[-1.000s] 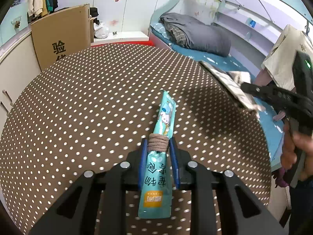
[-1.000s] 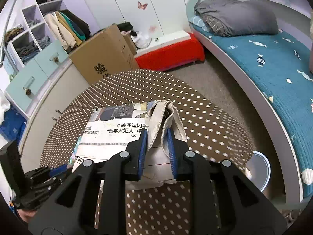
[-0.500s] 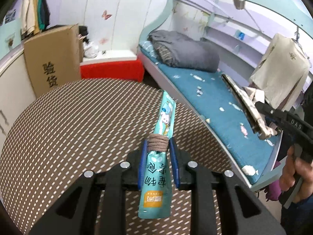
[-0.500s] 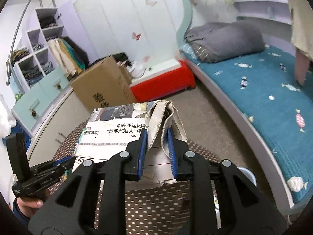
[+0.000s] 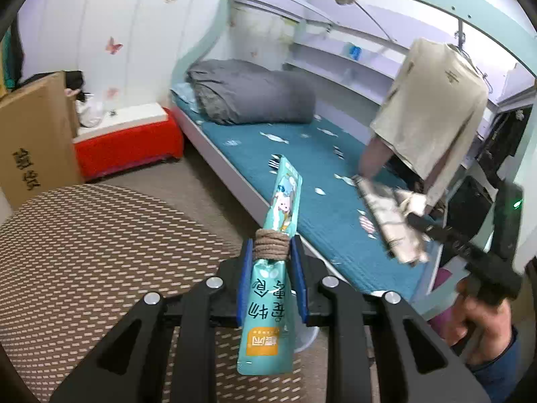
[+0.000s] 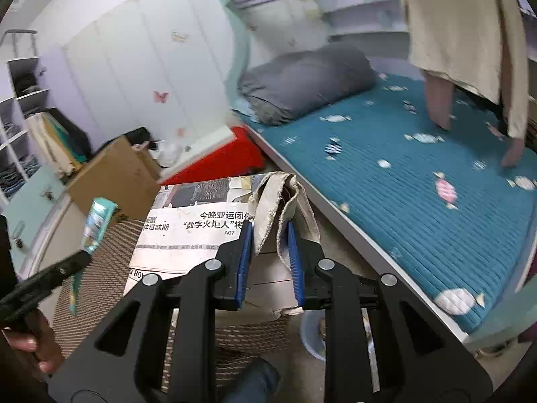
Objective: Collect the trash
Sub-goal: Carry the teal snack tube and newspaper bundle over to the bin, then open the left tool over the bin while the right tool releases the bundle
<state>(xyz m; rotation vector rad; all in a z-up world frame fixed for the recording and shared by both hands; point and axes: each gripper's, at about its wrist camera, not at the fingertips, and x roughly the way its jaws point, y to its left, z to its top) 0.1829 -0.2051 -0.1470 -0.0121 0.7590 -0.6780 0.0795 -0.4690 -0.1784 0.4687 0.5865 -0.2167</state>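
Over the edge of the dotted brown table (image 5: 84,252) and the floor by the bed (image 5: 319,181), you are in the carry step: both pieces of trash are up off the table and on their way to a bin.

Your left gripper (image 5: 271,255) is squeezed tight on a long teal snack packet (image 5: 270,288) with a brown hair tie (image 5: 271,243) wound around it. Your right gripper (image 6: 268,245) is clamped on a folded newspaper (image 6: 188,231) and a rag-like beige scrap (image 6: 272,201). Both loads hang in the air, well above the floor.

Next, I think you need to find the bin. A pale blue tub (image 6: 312,332) sits low on the floor, near the bed's edge, just under the right gripper. It may be the bin. Bring each gripper over it, then let go so the trash drops in. The newspaper is wide and floppy, so it could catch on the rim.

Now the room. The bed on the right has a teal cover with candy shapes and a rolled grey quilt (image 5: 248,92) at the far end. A beige shirt (image 5: 433,100) hangs on the right. On the far left stand a red box (image 5: 127,144) and a cardboard box (image 5: 33,134).
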